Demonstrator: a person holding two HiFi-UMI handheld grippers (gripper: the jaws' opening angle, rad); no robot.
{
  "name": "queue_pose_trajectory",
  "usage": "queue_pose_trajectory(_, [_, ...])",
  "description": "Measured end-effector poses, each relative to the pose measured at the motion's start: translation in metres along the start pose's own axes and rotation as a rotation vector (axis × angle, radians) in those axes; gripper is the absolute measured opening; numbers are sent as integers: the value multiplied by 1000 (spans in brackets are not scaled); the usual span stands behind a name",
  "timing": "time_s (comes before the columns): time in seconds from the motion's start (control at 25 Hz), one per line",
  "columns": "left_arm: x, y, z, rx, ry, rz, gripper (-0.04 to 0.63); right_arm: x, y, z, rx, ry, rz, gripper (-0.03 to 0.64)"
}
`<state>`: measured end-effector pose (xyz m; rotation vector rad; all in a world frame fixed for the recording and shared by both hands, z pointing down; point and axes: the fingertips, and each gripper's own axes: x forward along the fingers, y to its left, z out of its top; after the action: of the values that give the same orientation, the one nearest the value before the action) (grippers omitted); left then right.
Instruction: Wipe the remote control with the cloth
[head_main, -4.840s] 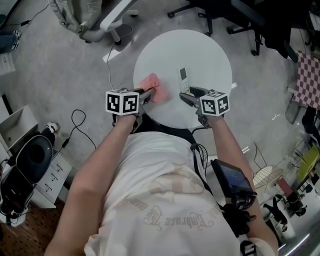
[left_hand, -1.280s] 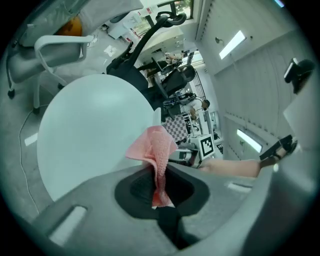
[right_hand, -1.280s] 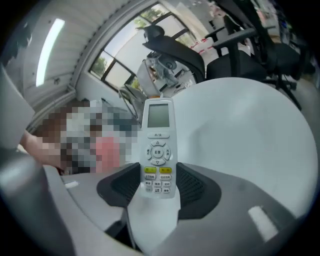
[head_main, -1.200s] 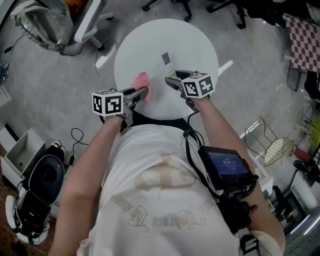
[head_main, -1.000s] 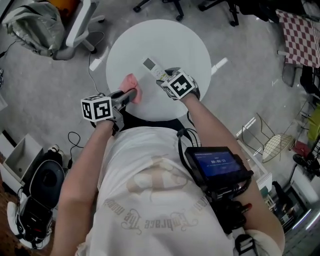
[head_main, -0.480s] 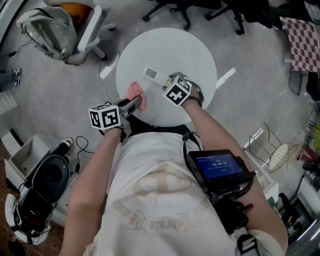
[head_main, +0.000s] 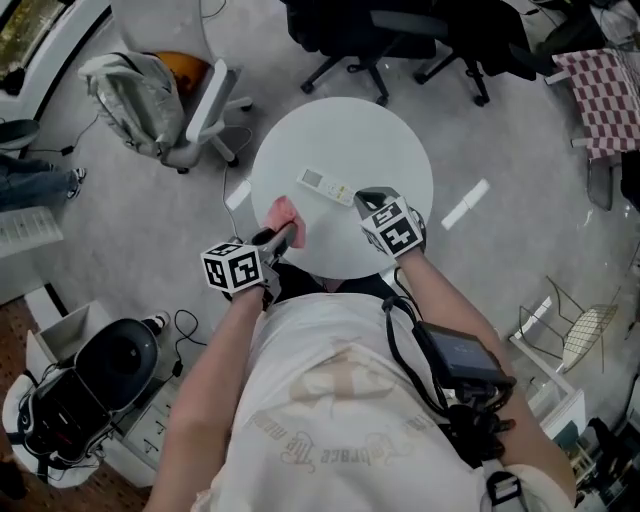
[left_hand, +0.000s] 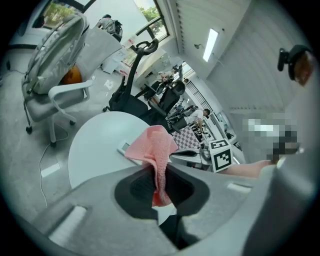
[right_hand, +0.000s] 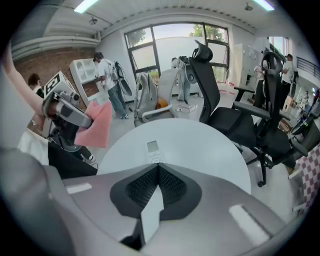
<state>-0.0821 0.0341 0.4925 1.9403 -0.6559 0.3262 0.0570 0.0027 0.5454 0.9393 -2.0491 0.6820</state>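
The white remote control (head_main: 327, 186) sticks out over the round white table (head_main: 400, 150). My right gripper (head_main: 363, 198) has just closed on its near end. In the right gripper view the remote (right_hand: 153, 148) runs edge-on through the shut right gripper (right_hand: 157, 169). My left gripper (head_main: 284, 232) is shut on a pink cloth (head_main: 281, 212) to the left of the remote, near the table's front edge. In the left gripper view the cloth (left_hand: 156, 147) hangs bunched from the left gripper (left_hand: 158, 176), and the right gripper's marker cube (left_hand: 222, 155) shows beyond it.
A white chair with a grey backpack (head_main: 150, 95) stands left of the table. Black office chairs (head_main: 370, 40) are behind it. A black round appliance (head_main: 105, 372) sits on the floor at lower left. People (right_hand: 107, 75) stand in the background.
The right gripper reached the remote's near end, shut on it and rose. The left gripper has lifted a little with the cloth. The head camera swung, shifting the table in view.
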Motion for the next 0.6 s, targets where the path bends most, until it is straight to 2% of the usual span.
queue_pose_trajectory(0.28, [-10, -33, 14, 181, -39, -11, 21, -69, 15, 22, 110, -260, -12, 6])
queue_pose_trajectory(0.6, [-28, -41, 48, 368, -34, -72, 21, -113, 28, 48, 239, -457, -93, 6])
